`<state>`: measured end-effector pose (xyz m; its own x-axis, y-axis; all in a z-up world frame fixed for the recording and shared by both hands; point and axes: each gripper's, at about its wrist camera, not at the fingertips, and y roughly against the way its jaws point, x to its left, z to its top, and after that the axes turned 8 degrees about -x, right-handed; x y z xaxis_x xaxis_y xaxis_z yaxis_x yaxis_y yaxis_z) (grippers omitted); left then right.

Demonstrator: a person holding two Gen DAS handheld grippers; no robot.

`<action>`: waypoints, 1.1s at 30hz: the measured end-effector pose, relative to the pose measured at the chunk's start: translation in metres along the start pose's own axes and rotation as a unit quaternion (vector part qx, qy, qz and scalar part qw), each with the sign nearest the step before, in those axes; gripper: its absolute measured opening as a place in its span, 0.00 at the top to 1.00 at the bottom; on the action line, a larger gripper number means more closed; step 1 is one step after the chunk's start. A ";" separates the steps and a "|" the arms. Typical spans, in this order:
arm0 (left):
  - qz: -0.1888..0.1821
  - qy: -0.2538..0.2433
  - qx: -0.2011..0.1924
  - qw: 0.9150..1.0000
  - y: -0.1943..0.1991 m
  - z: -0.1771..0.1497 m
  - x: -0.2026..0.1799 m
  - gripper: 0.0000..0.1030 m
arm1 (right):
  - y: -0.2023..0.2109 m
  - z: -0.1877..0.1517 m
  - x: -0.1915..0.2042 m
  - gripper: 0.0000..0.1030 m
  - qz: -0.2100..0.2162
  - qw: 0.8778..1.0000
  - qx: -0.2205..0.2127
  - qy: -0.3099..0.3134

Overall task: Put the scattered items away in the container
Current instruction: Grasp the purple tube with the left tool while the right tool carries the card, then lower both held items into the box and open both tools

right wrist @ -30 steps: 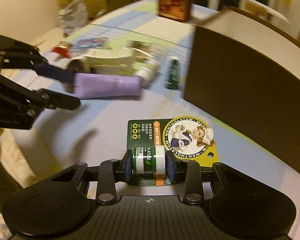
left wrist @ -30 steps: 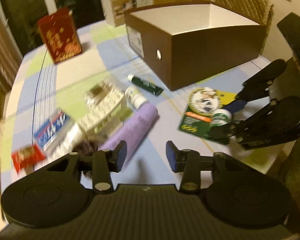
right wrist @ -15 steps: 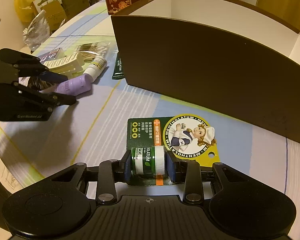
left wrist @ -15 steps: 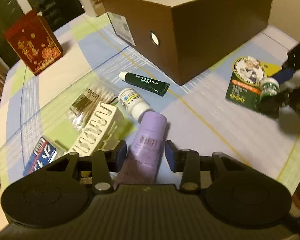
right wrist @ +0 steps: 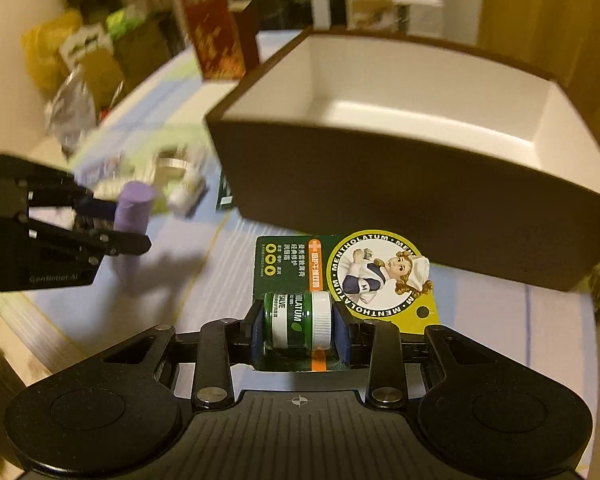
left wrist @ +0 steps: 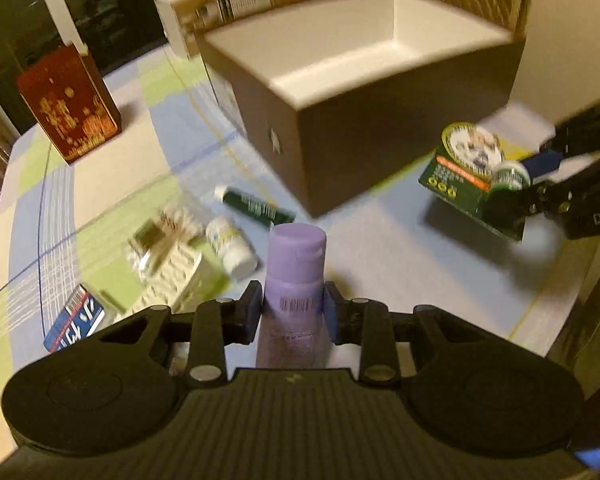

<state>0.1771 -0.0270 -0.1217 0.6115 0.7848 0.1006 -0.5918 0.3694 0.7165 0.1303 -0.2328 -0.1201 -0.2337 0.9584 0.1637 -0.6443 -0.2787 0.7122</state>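
Note:
My left gripper (left wrist: 292, 306) is shut on a purple tube (left wrist: 294, 280), lifted off the table with its cap pointing at the brown box (left wrist: 380, 148). My right gripper (right wrist: 299, 326) is shut on the green Mentholatum salve jar (right wrist: 298, 320) on its card (right wrist: 364, 268), held above the table in front of the box (right wrist: 400, 184). The box is open on top, white inside. From the right wrist view, the left gripper (right wrist: 112, 226) holds the tube (right wrist: 134, 208) at far left. In the left wrist view, the right gripper (left wrist: 540, 176) carries the card (left wrist: 464, 172) at right.
On the checked tablecloth (left wrist: 100, 184) lie a dark green tube (left wrist: 256, 206), a white bottle (left wrist: 232, 246), a cream comb-like pack (left wrist: 172, 276), cotton swabs (left wrist: 160, 228) and a blue-white packet (left wrist: 76, 320). A red box (left wrist: 68, 104) stands far left, a white carton (left wrist: 212, 12) behind the brown box.
The left gripper closed on the purple tube and lifted it off the table. The right gripper raised the salve card off the table toward the box.

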 end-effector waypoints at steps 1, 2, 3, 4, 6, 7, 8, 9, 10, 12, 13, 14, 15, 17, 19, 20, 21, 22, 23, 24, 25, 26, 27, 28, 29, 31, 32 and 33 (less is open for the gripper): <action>-0.002 0.004 -0.010 1.000 0.005 0.006 -0.001 0.74 | 0.007 0.002 -0.004 0.64 0.002 1.000 -0.007 -0.010; -0.005 0.008 -0.018 1.000 0.010 0.011 -0.003 0.74 | 0.014 0.004 -0.007 0.64 0.001 1.000 -0.015 -0.017; -0.006 0.011 -0.026 1.000 0.014 0.017 -0.004 0.74 | 0.021 0.006 -0.011 0.64 -0.002 1.000 -0.022 -0.020; -0.006 0.012 -0.035 0.999 0.018 0.023 -0.005 0.74 | 0.027 0.009 -0.015 0.64 -0.005 0.999 -0.030 -0.022; -0.005 0.009 -0.051 0.999 0.025 0.035 -0.008 0.74 | 0.037 0.015 -0.022 0.64 -0.011 0.999 -0.045 -0.027; -0.004 0.009 -0.059 0.998 0.028 0.042 -0.009 0.74 | 0.043 0.019 -0.025 0.64 -0.013 0.998 -0.054 -0.029; -0.004 0.009 -0.067 0.998 0.031 0.049 -0.010 0.74 | 0.049 0.022 -0.028 0.64 -0.016 0.997 -0.064 -0.031; -0.005 0.011 -0.076 0.997 0.034 0.057 -0.009 0.74 | 0.055 0.027 -0.031 0.64 -0.020 0.996 -0.077 -0.033; -0.006 0.013 -0.085 0.996 0.038 0.064 -0.009 0.74 | 0.060 0.032 -0.034 0.64 -0.022 0.995 -0.090 -0.034; -0.006 0.014 -0.105 0.994 0.043 0.080 -0.009 0.74 | 0.070 0.043 -0.039 0.64 -0.028 0.992 -0.119 -0.039; -0.004 0.014 -0.116 0.993 0.045 0.089 -0.009 0.74 | 0.073 0.050 -0.041 0.64 -0.031 0.989 -0.135 -0.041; -0.002 0.015 -0.127 0.992 0.046 0.097 -0.009 0.74 | 0.076 0.057 -0.044 0.64 -0.033 0.987 -0.150 -0.043; 0.000 0.017 -0.137 0.990 0.045 0.107 -0.009 0.74 | 0.077 0.063 -0.047 0.64 -0.036 0.985 -0.162 -0.044; 0.002 0.025 -0.153 0.988 0.041 0.124 -0.007 0.74 | 0.075 0.078 -0.054 0.64 -0.045 0.982 -0.180 -0.045; 0.002 0.031 -0.164 0.986 0.032 0.138 -0.007 0.74 | 0.067 0.091 -0.062 0.64 -0.050 0.978 -0.196 -0.048; 0.001 0.033 -0.167 0.985 0.026 0.142 -0.007 0.74 | 0.062 0.096 -0.067 0.64 -0.053 0.977 -0.200 -0.050; 0.001 0.038 -0.165 0.986 0.017 0.147 -0.007 0.74 | 0.056 0.101 -0.072 0.64 -0.058 0.976 -0.203 -0.052; 0.001 0.043 -0.162 0.986 0.007 0.150 -0.008 0.74 | 0.049 0.105 -0.078 0.64 -0.063 0.975 -0.206 -0.055; 0.000 0.048 -0.158 0.986 -0.002 0.153 -0.008 0.74 | 0.042 0.109 -0.083 0.64 -0.065 0.975 -0.206 -0.059; -0.001 0.053 -0.153 0.987 -0.012 0.155 -0.008 0.74 | 0.034 0.112 -0.087 0.64 -0.067 0.975 -0.204 -0.063; -0.001 0.057 -0.149 0.987 -0.023 0.156 -0.008 0.74 | 0.024 0.115 -0.090 0.64 -0.070 0.975 -0.199 -0.068; -0.002 0.063 -0.143 0.988 -0.032 0.157 -0.007 0.74 | 0.016 0.117 -0.094 0.64 -0.073 0.976 -0.194 -0.072; -0.003 0.071 -0.136 0.988 -0.042 0.158 -0.006 0.74 | 0.011 0.118 -0.099 0.64 -0.075 0.976 -0.188 -0.075; -0.004 0.080 -0.129 0.988 -0.051 0.159 -0.006 0.74 | 0.007 0.116 -0.104 0.64 -0.077 0.977 -0.182 -0.078; -0.006 0.089 -0.123 0.988 -0.059 0.160 -0.005 0.74 | 0.003 0.115 -0.108 0.64 -0.079 0.978 -0.174 -0.082; -0.011 0.101 -0.103 0.989 -0.077 0.162 -0.005 0.74 | -0.009 0.115 -0.113 0.64 -0.081 0.981 -0.153 -0.087; -0.009 0.102 -0.093 0.990 -0.085 0.163 -0.006 0.74 | -0.014 0.115 -0.115 0.64 -0.081 0.983 -0.142 -0.088; -0.006 0.101 -0.081 0.992 -0.094 0.165 -0.008 0.74 | -0.021 0.116 -0.118 0.64 -0.081 0.984 -0.130 -0.088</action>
<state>0.3143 -0.1499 -0.0760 0.5109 0.8576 -0.0591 -0.6722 0.4414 0.5944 0.2555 -0.3327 -0.0749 0.0023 0.9809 0.1943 -0.8324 -0.1058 0.5440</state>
